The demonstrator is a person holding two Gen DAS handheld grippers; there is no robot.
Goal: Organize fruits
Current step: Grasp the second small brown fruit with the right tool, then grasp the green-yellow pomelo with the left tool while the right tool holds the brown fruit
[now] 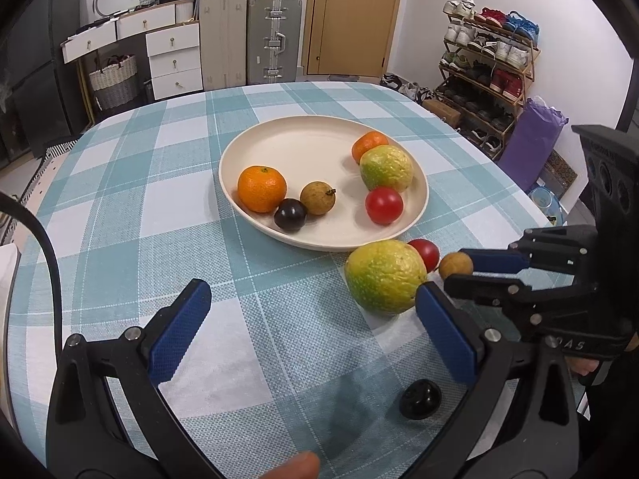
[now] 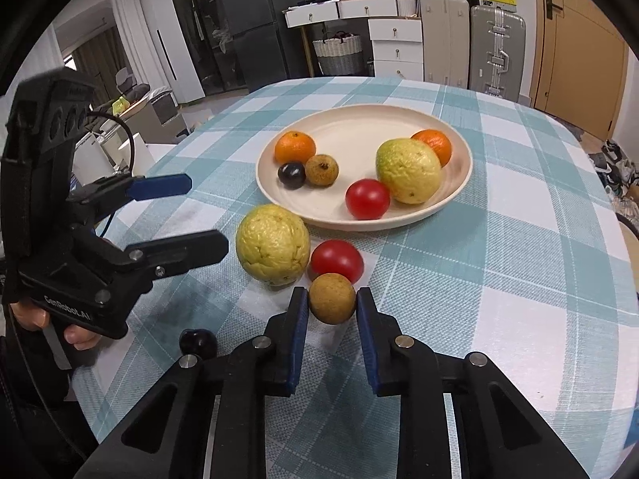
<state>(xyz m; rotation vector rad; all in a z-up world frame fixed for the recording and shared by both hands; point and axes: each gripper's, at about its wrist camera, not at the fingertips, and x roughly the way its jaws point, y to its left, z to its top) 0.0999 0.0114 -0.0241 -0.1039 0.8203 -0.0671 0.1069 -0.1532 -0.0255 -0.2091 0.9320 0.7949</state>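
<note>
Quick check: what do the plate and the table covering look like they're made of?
The plate: likely matte plastic or a fibre composite, cream, with no glossy highlights and a thin rim. It could be unglazed ceramic.
The table covering: woven fabric, teal and white check, with a visible weave texture and a dull surface.

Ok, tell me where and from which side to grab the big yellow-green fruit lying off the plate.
Grip the yellow-green fruit across its widest middle, coming down from above on the open near-left side. It is round and bumpy, so a low pinch may slip. The red tomato touches its right side and the plate lies just behind it, so those sides are crowded.
</note>
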